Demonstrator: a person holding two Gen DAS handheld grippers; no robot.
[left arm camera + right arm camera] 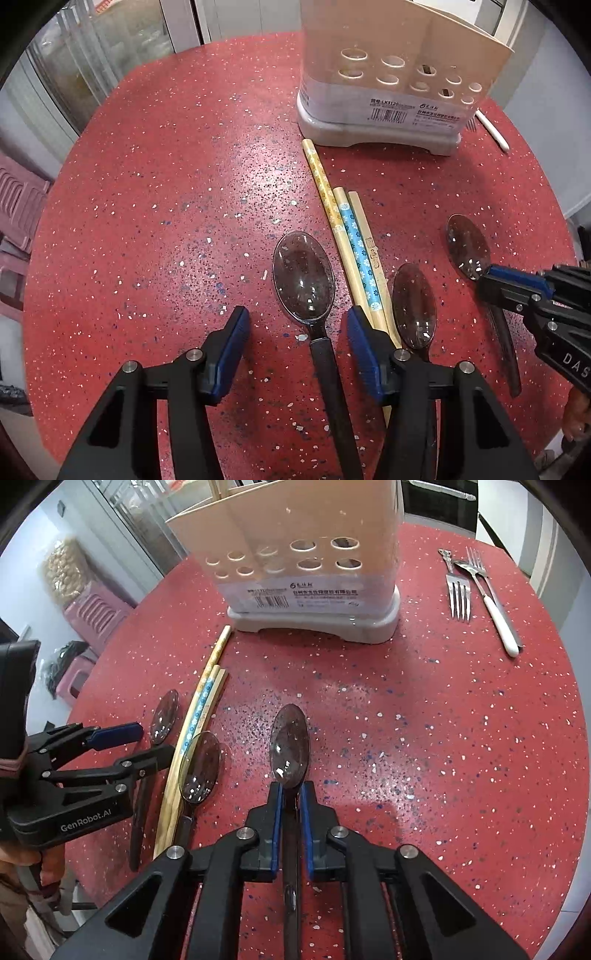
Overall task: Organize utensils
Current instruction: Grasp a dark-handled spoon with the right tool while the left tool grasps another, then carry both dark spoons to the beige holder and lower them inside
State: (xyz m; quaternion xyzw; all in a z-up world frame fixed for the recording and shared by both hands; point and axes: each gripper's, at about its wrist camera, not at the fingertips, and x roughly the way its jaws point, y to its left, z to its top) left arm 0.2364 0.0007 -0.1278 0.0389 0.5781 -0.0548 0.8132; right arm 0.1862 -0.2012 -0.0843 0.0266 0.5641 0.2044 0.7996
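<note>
Three dark translucent spoons lie on the red speckled table point(443, 720). My left gripper point(298, 317) is open, its fingers straddling the black handle of the left spoon point(303, 277) without touching it. The middle spoon point(413, 306) lies beside several patterned chopsticks point(347, 236). My right gripper point(291, 794) is shut on the handle of the right spoon point(290, 746), just behind its bowl, and that spoon still rests on the table. In the right wrist view the left gripper point(155, 740) shows at the left edge. The beige perforated utensil holder point(306, 565) stands at the back.
Two metal forks point(458, 598) and a white-handled spoon point(491, 609) lie to the right of the holder. Pink stools point(96, 609) stand beyond the table's left edge. A hand point(48, 867) holds the left gripper. Bare tabletop spreads to the right of the held spoon.
</note>
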